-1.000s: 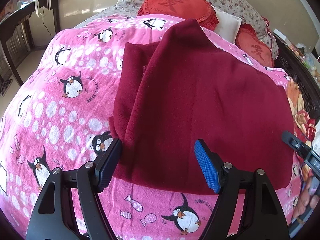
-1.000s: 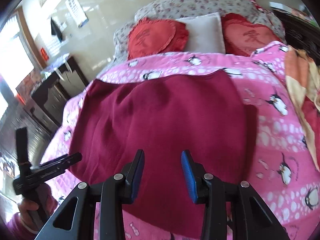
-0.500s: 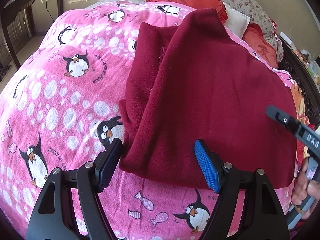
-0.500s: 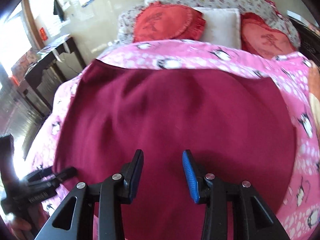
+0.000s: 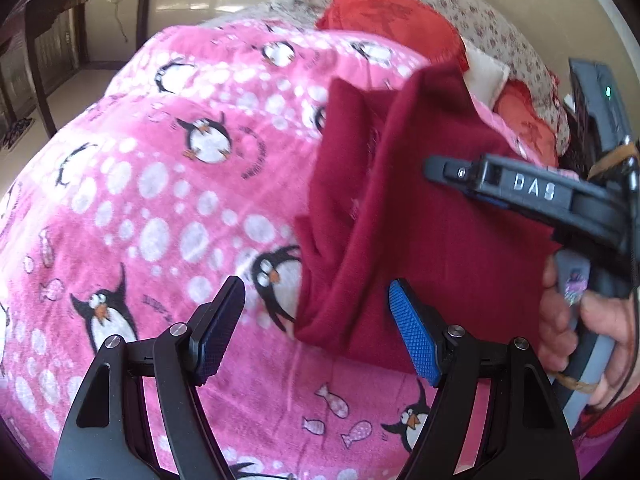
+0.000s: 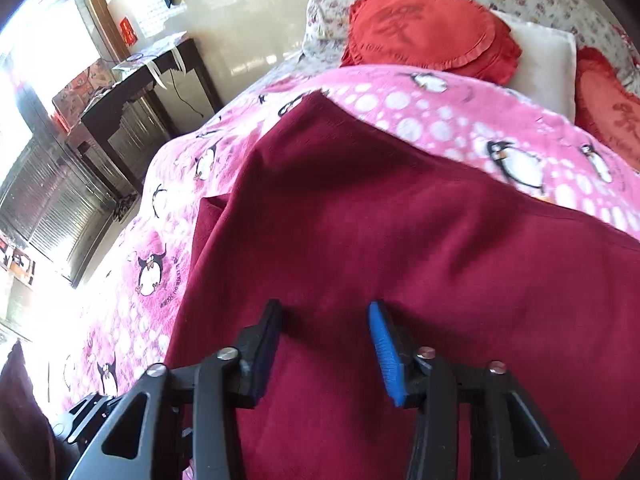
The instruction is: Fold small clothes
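The dark red garment point(image 5: 420, 216) lies folded on the pink penguin blanket point(image 5: 160, 200), red cushions point(image 6: 428, 32) at the far end. The left gripper point(image 5: 316, 332) hovers with jaws wide apart at its near left corner; the right gripper point(image 6: 326, 344) hangs open over the cloth, holding nothing

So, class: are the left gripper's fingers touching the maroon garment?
Apart. In the left wrist view the open left gripper hovers with pink penguin blanket visible between its fingers and the maroon garment.
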